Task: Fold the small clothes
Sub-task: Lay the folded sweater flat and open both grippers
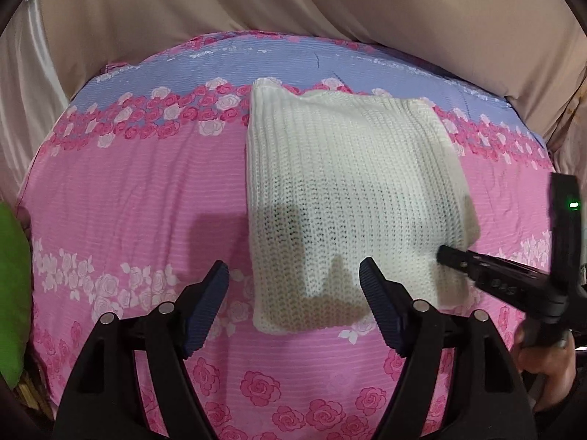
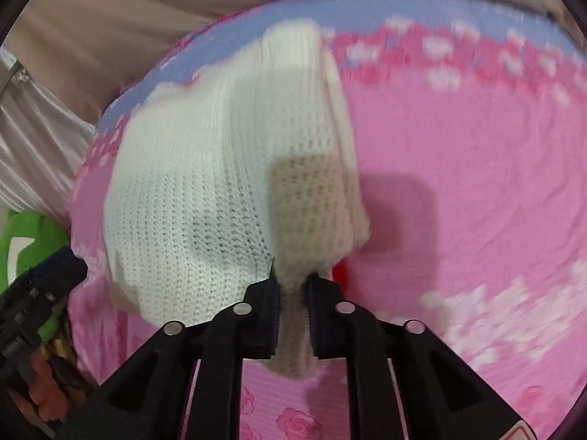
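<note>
- Left wrist view shows the white knit cloth (image 1: 348, 198) lying folded on the pink flowered sheet (image 1: 128, 201), from the middle out toward 2 o'clock.
- Its knit is chunky and ribbed, with small holes, and its shape is close to a square with soft, round corners.
- Dark shadows fall on its near part, so the stitches there are hard to make out.
- In the right wrist view the cloth (image 2: 190, 190) looks blurry, and its near right corner is bunched up thin between two black pads.
- That is the right gripper (image 2: 292, 286), squeezed tight on the corner of the cloth. A bit of something red peeks out just past its right pad; I cannot tell what it is.
- The left gripper (image 1: 293, 278) hangs over the near edge of the cloth with its jaws spread wide and nothing between them. Its pads are dark blue and bumpy.
- At 4 o'clock in the left wrist view, a hand (image 1: 546, 366) holds the right gripper, and the picture edge cuts it off.
- The sheet has pink and white roses and a blue band at the far side.
- A smooth beige curtain (image 1: 293, 0) hangs behind.
- Something green (image 1: 14, 293) sits at 9 o'clock, mostly cut off.
</note>
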A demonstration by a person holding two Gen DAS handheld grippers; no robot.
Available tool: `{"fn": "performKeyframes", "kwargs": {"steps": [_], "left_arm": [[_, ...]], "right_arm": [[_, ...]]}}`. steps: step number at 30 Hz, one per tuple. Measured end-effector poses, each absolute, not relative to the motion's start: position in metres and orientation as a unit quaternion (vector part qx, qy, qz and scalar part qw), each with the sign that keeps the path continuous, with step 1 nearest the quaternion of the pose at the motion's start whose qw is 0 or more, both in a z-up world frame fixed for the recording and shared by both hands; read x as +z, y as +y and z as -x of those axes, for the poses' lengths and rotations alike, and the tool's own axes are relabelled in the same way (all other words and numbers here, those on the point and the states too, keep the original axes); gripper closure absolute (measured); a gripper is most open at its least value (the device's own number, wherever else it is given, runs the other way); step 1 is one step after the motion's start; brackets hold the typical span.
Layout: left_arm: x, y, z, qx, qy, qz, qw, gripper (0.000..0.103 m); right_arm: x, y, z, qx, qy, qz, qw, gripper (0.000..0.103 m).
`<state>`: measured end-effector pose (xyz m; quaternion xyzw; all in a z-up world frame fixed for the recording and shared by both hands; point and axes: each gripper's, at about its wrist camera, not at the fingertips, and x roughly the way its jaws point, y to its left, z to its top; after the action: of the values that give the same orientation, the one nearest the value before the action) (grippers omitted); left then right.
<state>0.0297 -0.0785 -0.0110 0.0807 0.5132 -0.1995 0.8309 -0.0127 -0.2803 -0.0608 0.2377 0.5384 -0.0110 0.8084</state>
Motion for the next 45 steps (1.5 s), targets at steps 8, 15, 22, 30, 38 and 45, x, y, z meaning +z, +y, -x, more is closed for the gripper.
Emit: {"fn": "performKeyframes", "kwargs": {"steps": [8,15,22,30,38,45], "left_arm": [[-0.022,-0.073,-0.029,-0.174,0.532,-0.077,0.825,0.031],[-0.025,-0.083,-0.017,-0.174,0.533,-0.096,0.823,0.031],[-0.026,-0.074,-0.004,-0.155,0.525,-0.087,0.832,0.031],[-0.031,-0.07,-0.038,-0.124,0.516,-0.077,0.844,0.031],[-0.057,-0.076,-0.061,-0.11,0.537,-0.098,0.831,0.021],[-0.021,-0.055,-0.009,-0.111,0.493,-0.091,0.858,0.015]], "right_arm": [[0.015,-0.281,0.051,-0.047,0.452,-0.241,0.857,0.081],[-0.061,-0.264,0.018,-0.063,0.56,-0.155,0.811,0.08],[-0.004,-0.268,0.064,-0.077,0.481,-0.185,0.853,0.079],[0.006,-0.257,0.006,-0.052,0.476,-0.156,0.864,0.082],[-0.033,-0.3,-0.038,-0.084,0.531,-0.208,0.817,0.09],[0.01,-0.273,0.064,-0.102,0.461,-0.222,0.853,0.059]]}}
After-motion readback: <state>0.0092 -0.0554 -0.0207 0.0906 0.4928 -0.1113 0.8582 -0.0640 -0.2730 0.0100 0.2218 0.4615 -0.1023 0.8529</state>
